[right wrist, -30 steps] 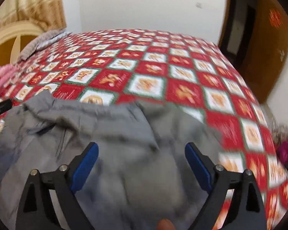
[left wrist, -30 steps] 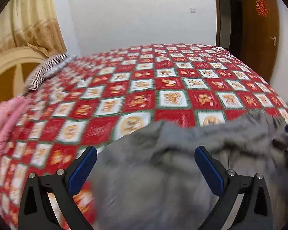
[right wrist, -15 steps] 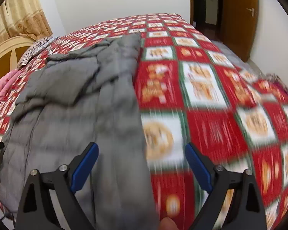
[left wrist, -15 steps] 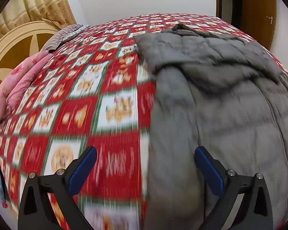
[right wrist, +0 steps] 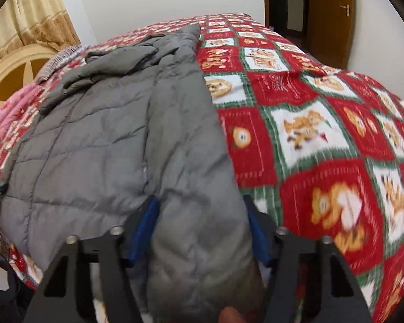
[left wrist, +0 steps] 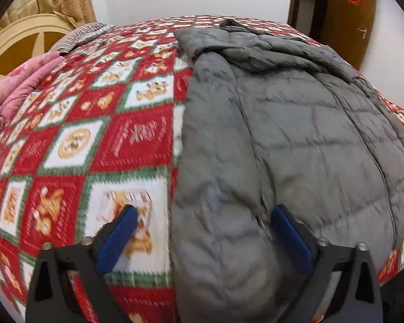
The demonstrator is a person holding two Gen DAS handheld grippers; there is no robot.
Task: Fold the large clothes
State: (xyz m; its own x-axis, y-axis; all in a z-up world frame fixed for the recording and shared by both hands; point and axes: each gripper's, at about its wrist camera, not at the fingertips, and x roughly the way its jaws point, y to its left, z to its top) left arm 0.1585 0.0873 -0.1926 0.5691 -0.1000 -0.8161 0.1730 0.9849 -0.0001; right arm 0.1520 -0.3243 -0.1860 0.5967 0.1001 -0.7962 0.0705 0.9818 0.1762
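Observation:
A grey quilted jacket (left wrist: 296, 134) (right wrist: 107, 134) lies spread along the bed, its hem toward me at the near edge. My left gripper (left wrist: 203, 211) straddles the jacket's left hem corner. One pad rests over the bedspread, the other over the grey fabric, and the jaws are closing with a wide gap still showing. My right gripper (right wrist: 200, 202) is at the right hem corner. Its jaws are closing too, and a bulging fold of the jacket fills the gap and touches both pads.
The bed wears a red, white and green patterned bedspread (left wrist: 121, 134) (right wrist: 309, 134). A pink quilt (left wrist: 18, 91) and a striped pillow (left wrist: 78, 35) lie by the cream headboard (left wrist: 21, 45). A brown door (right wrist: 328, 13) stands beyond the bed. A fingertip (right wrist: 229, 315) shows at the bottom edge.
Both grippers pulled back from the jacket's far end to its near hem and sank closer to it. Both sets of jaws have narrowed, the right far more, now around a fold of fabric.

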